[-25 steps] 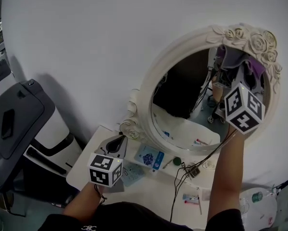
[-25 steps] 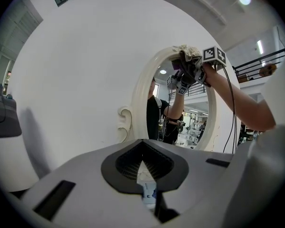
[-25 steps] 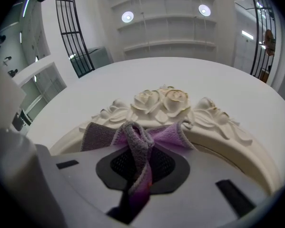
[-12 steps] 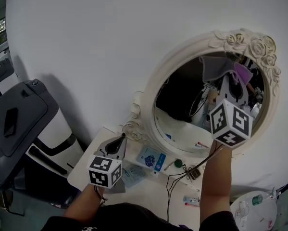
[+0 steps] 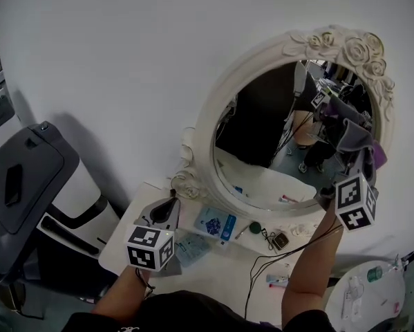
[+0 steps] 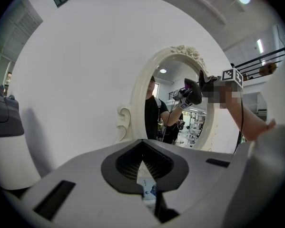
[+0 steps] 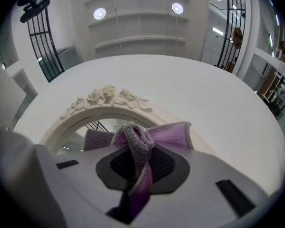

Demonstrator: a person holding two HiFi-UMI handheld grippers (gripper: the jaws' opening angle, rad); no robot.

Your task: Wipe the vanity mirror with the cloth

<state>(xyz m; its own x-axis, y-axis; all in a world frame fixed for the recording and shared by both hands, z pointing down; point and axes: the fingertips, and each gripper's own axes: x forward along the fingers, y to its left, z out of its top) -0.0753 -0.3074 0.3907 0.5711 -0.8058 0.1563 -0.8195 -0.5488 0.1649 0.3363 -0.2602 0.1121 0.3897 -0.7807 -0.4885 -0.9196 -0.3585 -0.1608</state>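
Note:
The oval vanity mirror (image 5: pixel 262 137) has a white frame (image 5: pixel 205 126) topped with carved roses and stands on a white table against the wall. A grey and purple cloth (image 5: pixel 359 138) lies against the glass at the mirror's lower right, by the rim. My right gripper (image 5: pixel 359 159) is shut on it. In the right gripper view the cloth (image 7: pixel 137 146) bunches between the jaws of the right gripper (image 7: pixel 135 170), under the rose crest (image 7: pixel 109 96). My left gripper (image 5: pixel 170 202) hovers low over the table's left part, shut and empty. The left gripper view shows that gripper (image 6: pixel 143 151), the mirror (image 6: pixel 178 108) and the cloth (image 6: pixel 193 93).
On the white table (image 5: pixel 124 244) lie a blue-patterned card (image 5: pixel 215 225), a small green round thing (image 5: pixel 254 229), black cables (image 5: pixel 289 251) and small tubes (image 5: pixel 276 280). A grey and white machine (image 5: pixel 27 185) stands at the left. A round white stand (image 5: pixel 362 296) is at the lower right.
My right gripper has carried the cloth from the mirror's upper right down the glass to its lower right. The left gripper has stayed where it was.

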